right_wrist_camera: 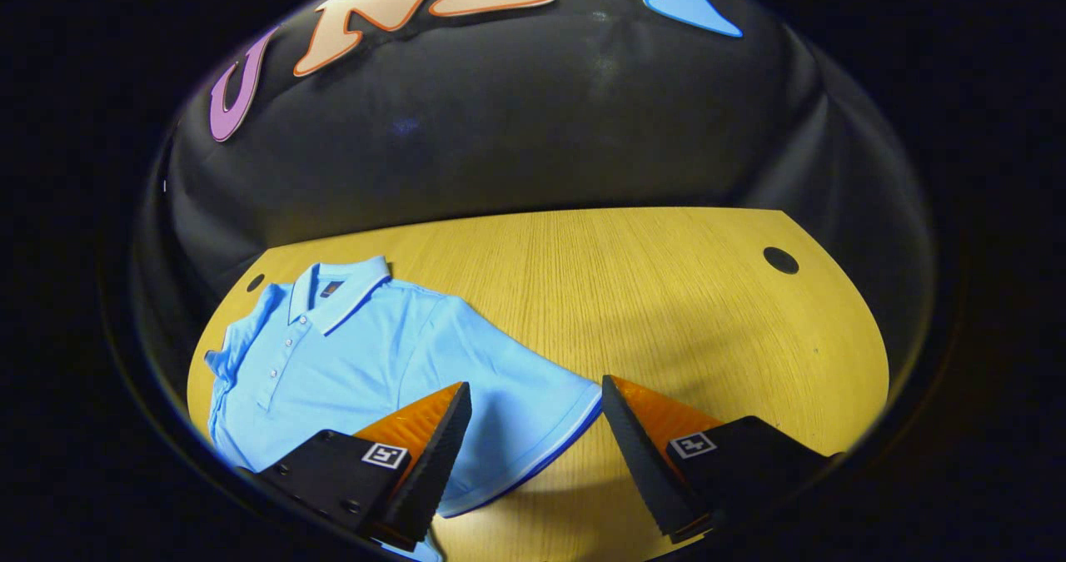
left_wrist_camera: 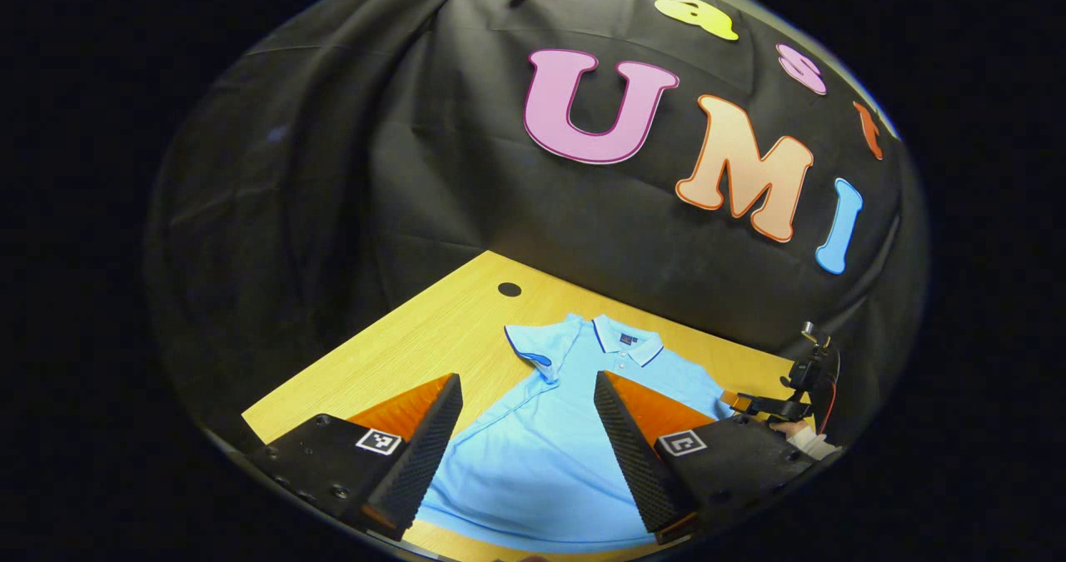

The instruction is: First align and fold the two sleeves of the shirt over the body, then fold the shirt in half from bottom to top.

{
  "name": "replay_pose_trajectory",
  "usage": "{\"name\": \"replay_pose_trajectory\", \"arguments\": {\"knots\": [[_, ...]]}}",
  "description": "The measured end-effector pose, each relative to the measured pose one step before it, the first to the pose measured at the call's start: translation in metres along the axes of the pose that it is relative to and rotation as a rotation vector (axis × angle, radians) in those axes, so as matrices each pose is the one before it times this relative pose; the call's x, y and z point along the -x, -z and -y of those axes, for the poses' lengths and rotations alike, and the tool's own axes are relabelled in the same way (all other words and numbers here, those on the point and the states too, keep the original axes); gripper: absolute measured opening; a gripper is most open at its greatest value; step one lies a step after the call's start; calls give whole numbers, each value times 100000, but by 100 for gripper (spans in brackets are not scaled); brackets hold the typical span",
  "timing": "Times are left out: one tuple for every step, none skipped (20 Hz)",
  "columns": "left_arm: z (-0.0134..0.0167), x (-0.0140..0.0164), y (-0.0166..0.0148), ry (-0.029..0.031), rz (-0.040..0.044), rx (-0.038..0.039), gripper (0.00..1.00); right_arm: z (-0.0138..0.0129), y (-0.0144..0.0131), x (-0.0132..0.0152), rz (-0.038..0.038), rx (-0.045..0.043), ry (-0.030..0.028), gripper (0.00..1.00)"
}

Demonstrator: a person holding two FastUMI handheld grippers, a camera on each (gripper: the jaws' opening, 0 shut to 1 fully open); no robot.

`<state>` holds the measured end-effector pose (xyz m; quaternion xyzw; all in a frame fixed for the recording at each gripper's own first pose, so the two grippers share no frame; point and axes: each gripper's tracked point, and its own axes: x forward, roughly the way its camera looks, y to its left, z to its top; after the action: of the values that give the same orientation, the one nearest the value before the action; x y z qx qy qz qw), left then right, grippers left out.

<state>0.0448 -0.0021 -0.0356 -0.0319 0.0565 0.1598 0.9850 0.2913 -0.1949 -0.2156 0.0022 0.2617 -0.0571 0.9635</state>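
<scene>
One shirt [right_wrist_camera: 350,354], two spread grippers [left_wrist_camera: 525,395] [right_wrist_camera: 537,400]

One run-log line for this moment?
shirt flat on table | left gripper open above body | right gripper open at sleeve

Both views look down from above, close over the shared shirt [left_wrist_camera: 550,437] and table [right_wrist_camera: 666,295].

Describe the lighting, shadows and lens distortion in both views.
Left gripper view: fisheye bends the table edges; the shirt is evenly lit and sharp, the wall dim. Right gripper view: the table's far edge curves strongly; a soft shadow falls on the wood right of the shirt; no glare.
</scene>
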Motion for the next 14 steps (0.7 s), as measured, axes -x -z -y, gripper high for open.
{"name": "replay_pose_trajectory", "arguments": {"knots": [[72, 35, 10, -576, -246, -785, 95, -49, 204, -187, -550, -277, -270, 98], [35, 189, -185, -296, 336, -480, 95, -21, 23, -191, 94, 228, -81, 93], [209, 79, -175, 160, 311, -299, 95, 97, 169, -248, -88, 354, 408, 94], [10, 146, 22, -106, -41, -309, 95, 107, 250, -158, -971, 478, 205, 98], [16, -39, -18, -127, -127, -338, 95, 35, -197, -119, 1783, 1384, 624, 98], [88, -65, 88, -104, -81, -205, 95, 128, 177, -137, -554, 1916, 461, 92], [185, -37, -57, 188, -189, -13, 95, -156, -136, 34, 1490, 1821, -824, 94], [55, 52, 87, 266, -192, 37, 95, -516, 6, -12, -357, 217, -1525, 84], [244, 12, -6, 317, -105, 30, 95, -329, 13, 62, 571, 334, -1037, 80], [86, -41, 170, 321, -176, 94, 95, -426, 20, -55, 46, 956, -1564, 66], [188, -14, 109, 341, -344, 12, 95, -365, 40, 14, 96, 324, -754, 54], [41, -17, 120, 167, -417, -148, 95, -464, -16, -73, 161, -17, -1461, 41], [94, 16, 73, 97, -171, -263, 95, -349, 103, 60, -264, -405, -738, 35], [142, 94, 0, 147, -59, -260, 95, -165, -186, 0, 400, -616, -281, 18]]}}
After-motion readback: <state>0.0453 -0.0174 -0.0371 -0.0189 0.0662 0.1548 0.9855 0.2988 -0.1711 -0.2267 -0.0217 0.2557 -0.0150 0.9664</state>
